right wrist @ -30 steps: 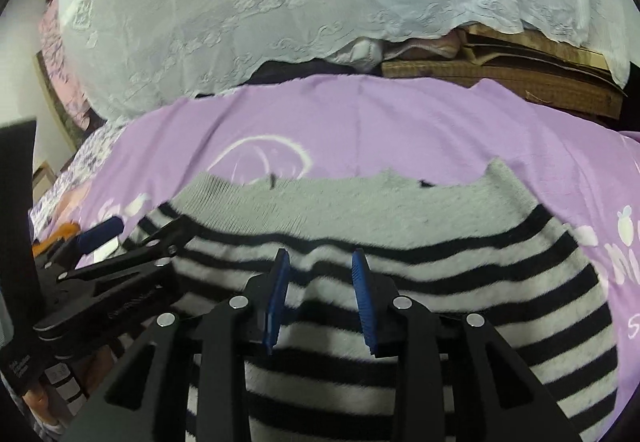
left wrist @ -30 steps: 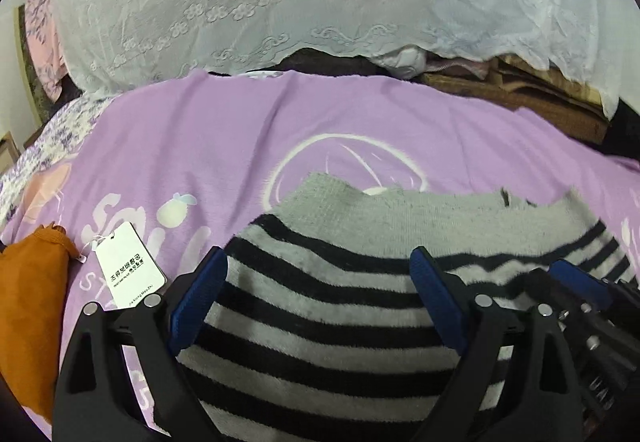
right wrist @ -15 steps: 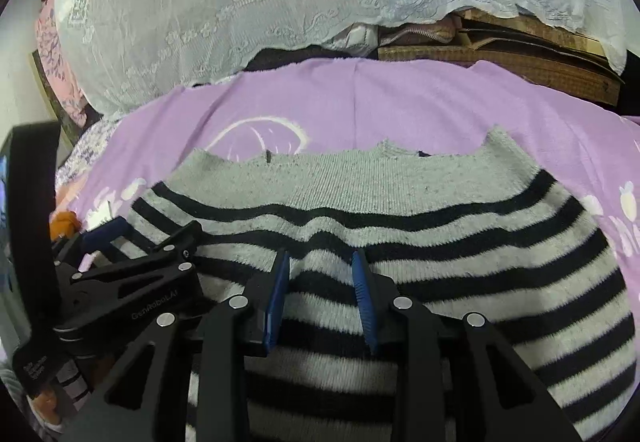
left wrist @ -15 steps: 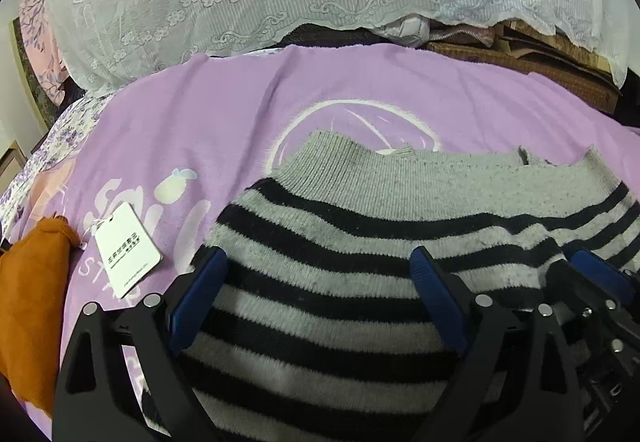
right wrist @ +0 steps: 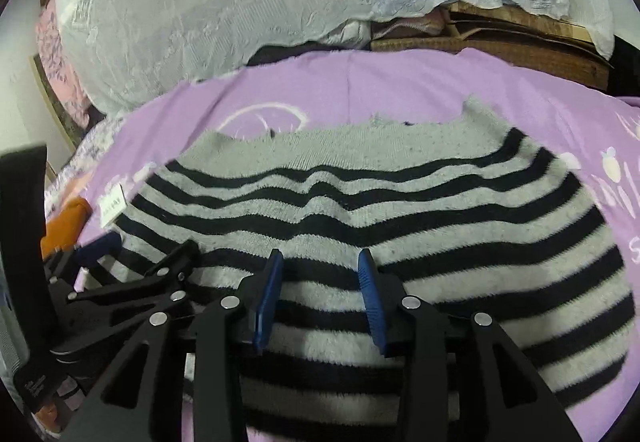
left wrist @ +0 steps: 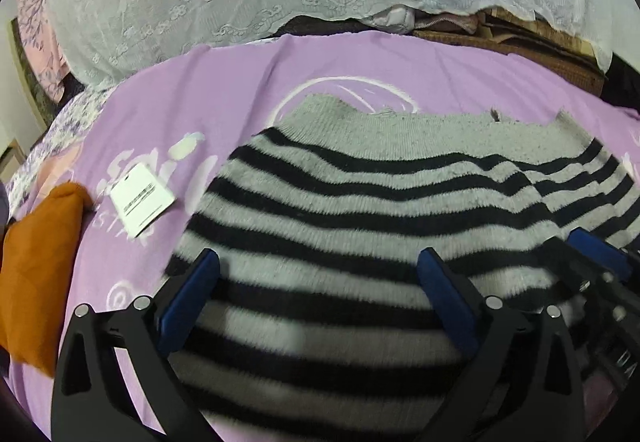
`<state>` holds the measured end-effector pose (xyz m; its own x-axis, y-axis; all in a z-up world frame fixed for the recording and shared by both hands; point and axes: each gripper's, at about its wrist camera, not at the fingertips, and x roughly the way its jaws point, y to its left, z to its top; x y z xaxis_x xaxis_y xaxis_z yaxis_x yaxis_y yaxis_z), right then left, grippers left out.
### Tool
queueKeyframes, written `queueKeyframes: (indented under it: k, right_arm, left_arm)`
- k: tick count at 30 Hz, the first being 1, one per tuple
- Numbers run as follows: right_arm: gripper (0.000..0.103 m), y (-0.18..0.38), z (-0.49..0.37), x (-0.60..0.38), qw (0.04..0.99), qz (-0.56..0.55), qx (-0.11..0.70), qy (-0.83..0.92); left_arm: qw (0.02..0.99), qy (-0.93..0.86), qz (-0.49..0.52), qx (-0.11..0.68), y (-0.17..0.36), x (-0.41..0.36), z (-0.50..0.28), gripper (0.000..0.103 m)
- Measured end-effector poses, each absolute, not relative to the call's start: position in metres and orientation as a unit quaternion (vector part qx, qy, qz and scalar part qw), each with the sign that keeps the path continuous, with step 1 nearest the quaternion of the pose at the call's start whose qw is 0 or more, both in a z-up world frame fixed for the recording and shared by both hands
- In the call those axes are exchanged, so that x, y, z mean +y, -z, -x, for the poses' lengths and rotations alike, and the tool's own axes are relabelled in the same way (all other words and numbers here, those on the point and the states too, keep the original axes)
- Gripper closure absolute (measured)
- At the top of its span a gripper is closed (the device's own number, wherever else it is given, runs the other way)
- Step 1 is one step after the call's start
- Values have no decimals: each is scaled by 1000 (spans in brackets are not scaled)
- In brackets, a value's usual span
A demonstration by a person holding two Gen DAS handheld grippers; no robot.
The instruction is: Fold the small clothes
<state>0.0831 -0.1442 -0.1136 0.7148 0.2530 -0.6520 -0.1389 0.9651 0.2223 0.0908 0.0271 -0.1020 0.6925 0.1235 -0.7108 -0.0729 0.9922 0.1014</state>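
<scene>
striped sweater [left wrist: 360, 209] lying flat on purple bed sheet [left wrist: 224, 81] | L gripper [left wrist: 316, 274] fingers gaping wide, R gripper [right wrist: 320, 274] part-open, both holding nothing | step: likely lining up fold | next: needing hem grip

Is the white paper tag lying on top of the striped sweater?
No, the white tag lies on the purple sheet, apart from the striped sweater, beside the orange cloth.
</scene>
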Motion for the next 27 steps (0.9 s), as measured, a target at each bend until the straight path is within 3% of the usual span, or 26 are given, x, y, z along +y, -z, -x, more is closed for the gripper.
queueKeyframes:
  k: [27]
  right_arm:
    - [56, 106, -27, -185, 948, -38, 317, 14]
  left_arm:
    - [935, -91, 7, 343, 93, 49, -44, 4]
